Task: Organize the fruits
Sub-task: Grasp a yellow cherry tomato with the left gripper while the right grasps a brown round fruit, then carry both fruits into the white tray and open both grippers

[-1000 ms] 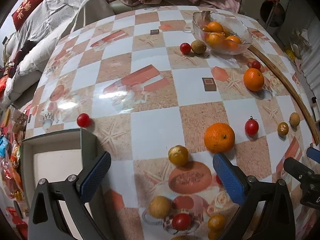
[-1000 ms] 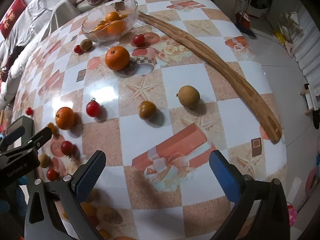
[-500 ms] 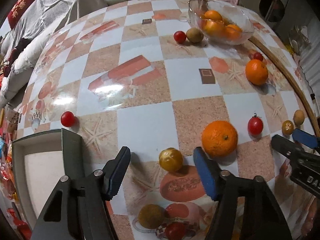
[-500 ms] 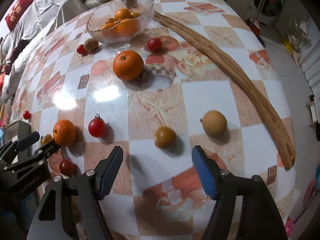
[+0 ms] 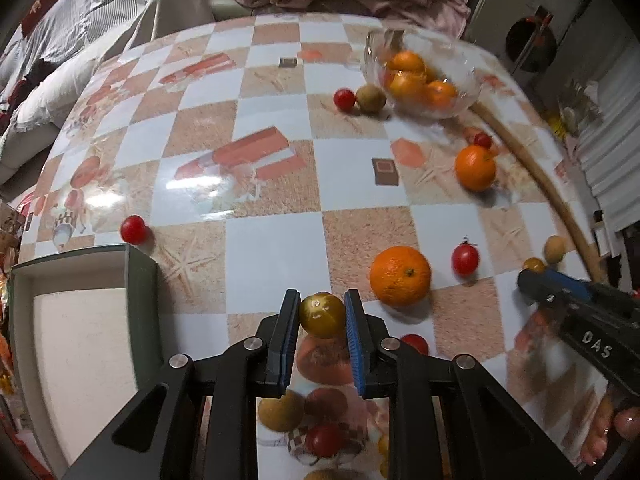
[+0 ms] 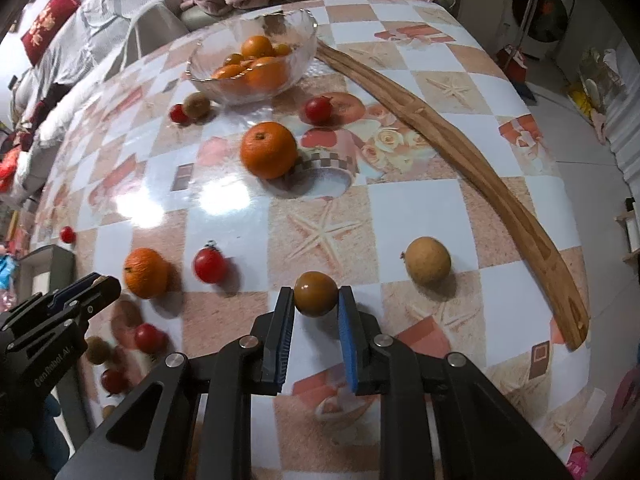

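My left gripper point(image 5: 322, 297) is closing its jaws on a small yellow fruit point(image 5: 321, 316) on the table; both blue pads touch its sides. My right gripper point(image 6: 316, 292) is closing its jaws the same way on a small brown-orange fruit point(image 6: 316, 295), gripped between its pads. A glass bowl point(image 6: 305, 26) with several oranges stands at the far side. One loose orange point(image 5: 400, 276) lies just right of the left gripper, and another orange point(image 6: 269, 154) lies mid-table. Red tomatoes point(image 6: 211, 266) and a tan round fruit point(image 6: 428, 260) are scattered about.
A grey-green tray point(image 5: 141, 276) with a pale floor sits at the table's left edge, a red tomato point(image 5: 133, 229) beside it. A long curved wooden strip point(image 6: 460, 152) runs along the right edge. Bedding and clothes lie beyond the table.
Both grippers went from wide open to shut, each now gripping a small fruit. The left view has shifted slightly; the fruits on the table lie as before.
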Demonstrator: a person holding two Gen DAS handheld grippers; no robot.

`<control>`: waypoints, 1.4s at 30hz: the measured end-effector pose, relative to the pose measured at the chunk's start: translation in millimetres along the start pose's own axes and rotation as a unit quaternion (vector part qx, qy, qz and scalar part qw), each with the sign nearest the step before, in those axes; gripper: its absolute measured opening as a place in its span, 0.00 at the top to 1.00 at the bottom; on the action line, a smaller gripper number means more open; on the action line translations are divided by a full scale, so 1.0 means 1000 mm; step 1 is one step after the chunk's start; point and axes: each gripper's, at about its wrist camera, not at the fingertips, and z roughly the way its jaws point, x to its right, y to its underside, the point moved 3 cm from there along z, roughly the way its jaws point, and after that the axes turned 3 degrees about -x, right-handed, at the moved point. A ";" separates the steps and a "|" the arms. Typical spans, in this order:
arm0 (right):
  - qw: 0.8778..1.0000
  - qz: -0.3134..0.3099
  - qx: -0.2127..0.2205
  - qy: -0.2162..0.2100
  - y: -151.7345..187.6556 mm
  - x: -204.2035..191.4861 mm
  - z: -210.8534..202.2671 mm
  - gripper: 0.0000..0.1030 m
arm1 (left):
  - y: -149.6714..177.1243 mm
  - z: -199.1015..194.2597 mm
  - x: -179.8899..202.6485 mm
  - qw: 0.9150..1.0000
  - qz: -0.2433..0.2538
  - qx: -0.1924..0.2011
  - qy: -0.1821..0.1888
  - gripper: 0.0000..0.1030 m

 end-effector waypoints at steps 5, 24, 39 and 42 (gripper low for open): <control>1.000 -0.010 0.006 -0.018 -0.001 -0.016 -0.011 0.77 | 0.001 -0.022 -0.010 1.000 -0.008 0.012 0.007 0.77; 0.988 -0.122 0.014 -0.096 0.009 -0.169 -0.044 0.77 | 0.040 -0.074 -0.140 0.994 -0.093 0.029 -0.050 0.77; 0.971 -0.204 -0.040 -0.121 0.040 -0.298 -0.003 0.77 | 0.088 -0.050 -0.228 0.984 -0.147 -0.008 -0.096 0.77; 0.970 -0.212 -0.052 -0.109 0.042 -0.307 0.011 0.77 | 0.090 -0.044 -0.229 0.985 -0.139 -0.010 -0.098 0.77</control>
